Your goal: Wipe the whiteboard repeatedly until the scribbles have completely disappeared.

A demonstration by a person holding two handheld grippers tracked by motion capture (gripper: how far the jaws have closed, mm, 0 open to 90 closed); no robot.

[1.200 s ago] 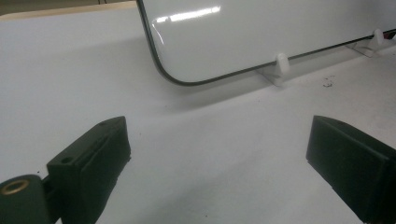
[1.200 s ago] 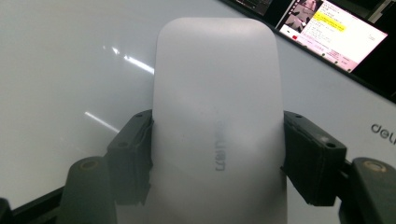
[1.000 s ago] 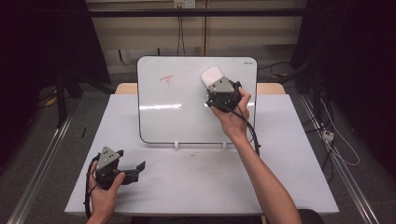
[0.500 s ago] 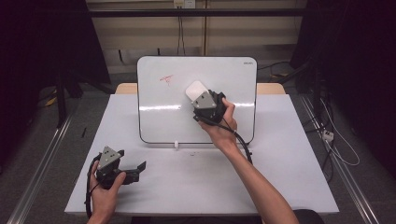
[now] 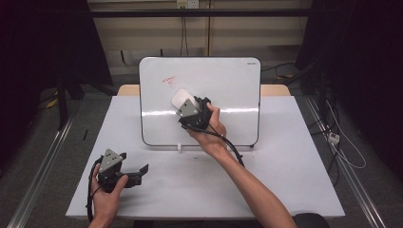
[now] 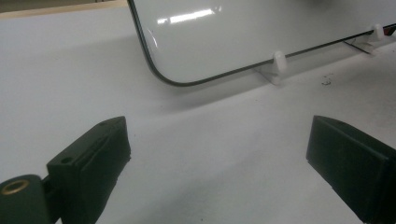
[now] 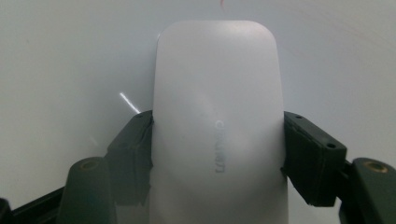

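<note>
Leftward across the whiteboard [image 5: 228, 85] went the right gripper [image 5: 183, 102], pinching the eraser [image 7: 218, 130]; left gripper [image 6: 219, 154] spread.

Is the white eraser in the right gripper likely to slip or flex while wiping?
Probably stiff: the eraser keeps its rounded shape between the right gripper's pads. Its smooth, glossy shell might slip under pressure against the whiteboard. It looks light.

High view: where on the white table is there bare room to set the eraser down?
Bare patches on the table: right of the whiteboard to the table's right edge, and the front between the left hand-held gripper and the forearm. It is crowded at the board's middle, where the right hand-held gripper holds the eraser.
</note>
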